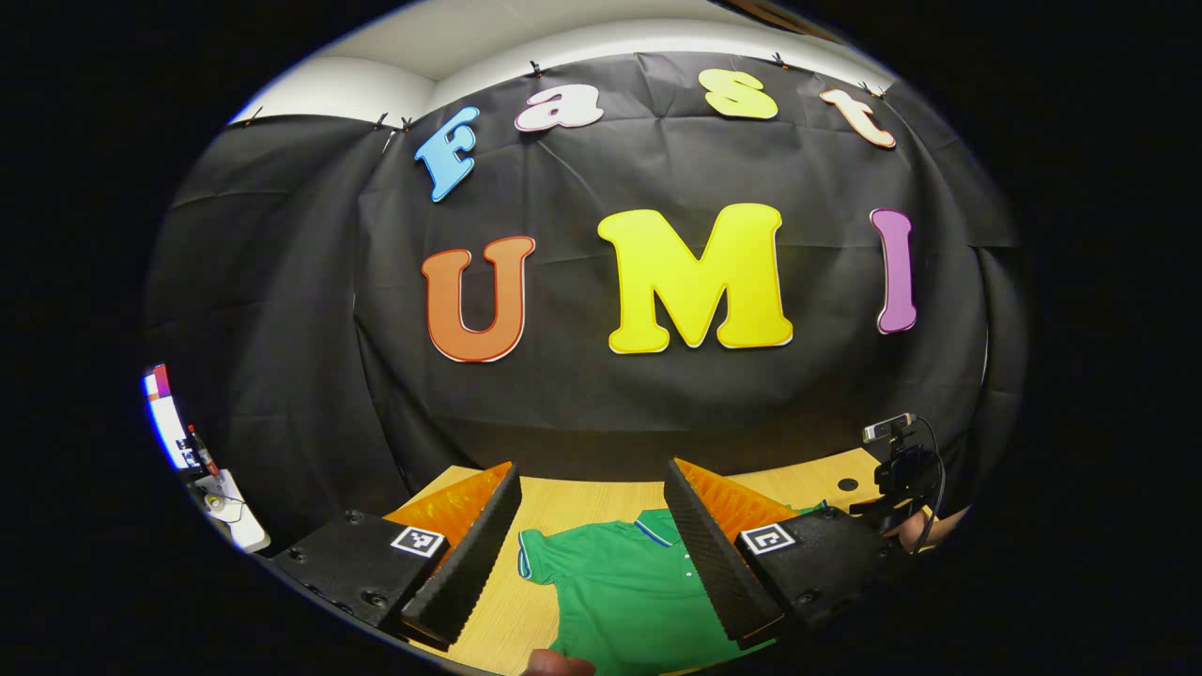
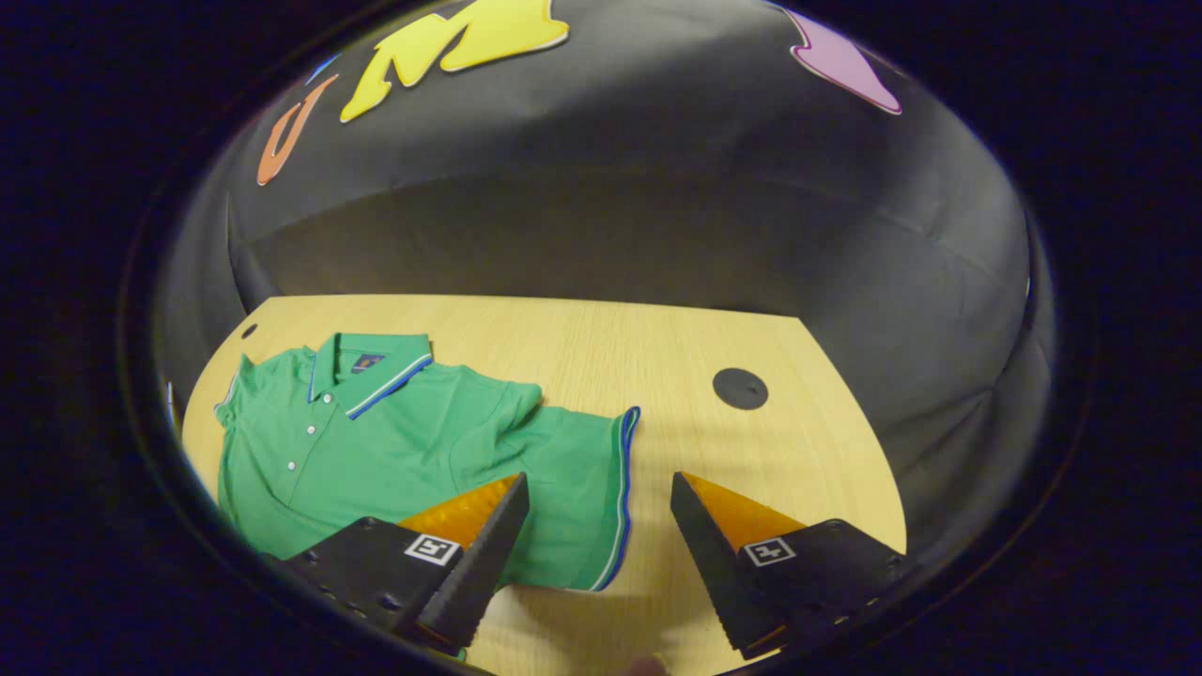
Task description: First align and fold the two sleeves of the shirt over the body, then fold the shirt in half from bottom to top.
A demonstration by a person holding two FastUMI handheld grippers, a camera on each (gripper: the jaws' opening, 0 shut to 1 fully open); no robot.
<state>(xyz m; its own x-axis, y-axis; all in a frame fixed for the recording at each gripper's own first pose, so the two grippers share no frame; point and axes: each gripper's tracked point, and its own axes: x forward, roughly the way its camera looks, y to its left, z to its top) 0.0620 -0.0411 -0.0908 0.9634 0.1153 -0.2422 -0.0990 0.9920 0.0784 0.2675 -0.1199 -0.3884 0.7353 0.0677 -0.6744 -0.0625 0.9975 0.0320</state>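
Observation:
A green polo shirt (image 2: pixel 376 441) with a striped collar lies flat and face up on the wooden table (image 2: pixel 610 347). Its right sleeve (image 2: pixel 582 488), edged with a blue and white stripe, spreads out sideways. My right gripper (image 2: pixel 599 498) hovers open above that sleeve's cuff, with nothing between its fingers. In the left gripper view the shirt (image 1: pixel 620 582) lies below my left gripper (image 1: pixel 592 488), which is open and empty above the collar and left sleeve (image 1: pixel 537 554).
A round black cable cap (image 2: pixel 740 388) sits in the table to the right of the shirt. In the left gripper view a small camera on a stand (image 1: pixel 897 460) rises at the table's right, with a hand (image 1: pixel 925 530) beside it.

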